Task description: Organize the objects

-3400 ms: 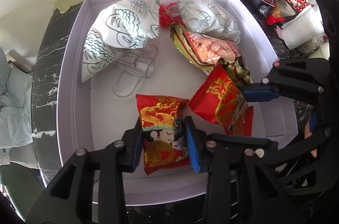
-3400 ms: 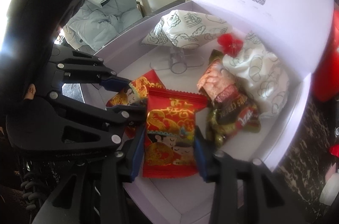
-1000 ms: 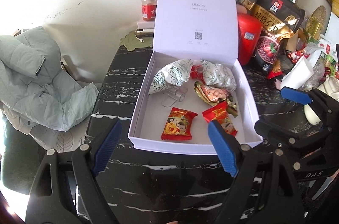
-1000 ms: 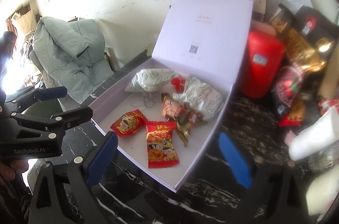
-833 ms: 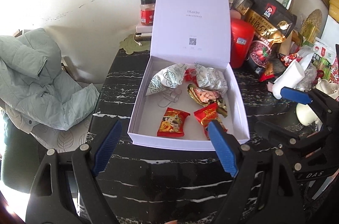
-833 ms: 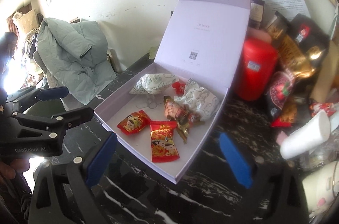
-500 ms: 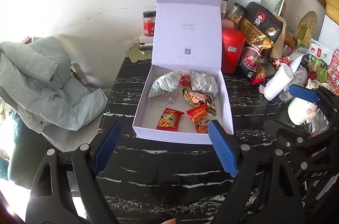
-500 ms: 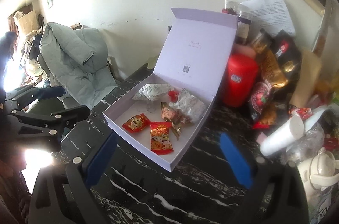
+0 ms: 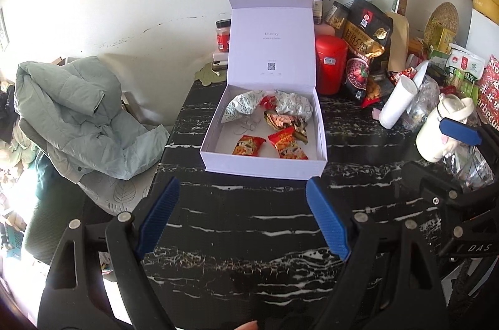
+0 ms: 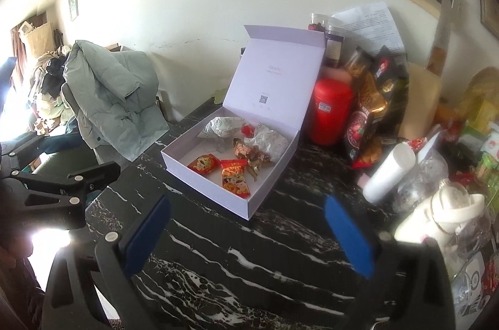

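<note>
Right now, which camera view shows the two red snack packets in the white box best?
The left wrist view: it looks squarely into the white box, so both red snack packets lie side by side, unobstructed. The right wrist view shows them obliquely and smaller.

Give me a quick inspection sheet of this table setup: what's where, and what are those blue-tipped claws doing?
Surface: black marble-look table, bare in front of the box.
Job's things: open white box, lid upright; inside lie two red snack packets, a gold-wrapped snack and two patterned paper bundles.
Clutter: red canister, dark snack bag, white roll, jars and packets crowd the table's right side.
Grippers: left gripper and right gripper both open, empty, hovering short of the box.
Cables: nothing seen.
Surroundings: pale green jacket draped over a chair, white wall, framed pictures.
</note>
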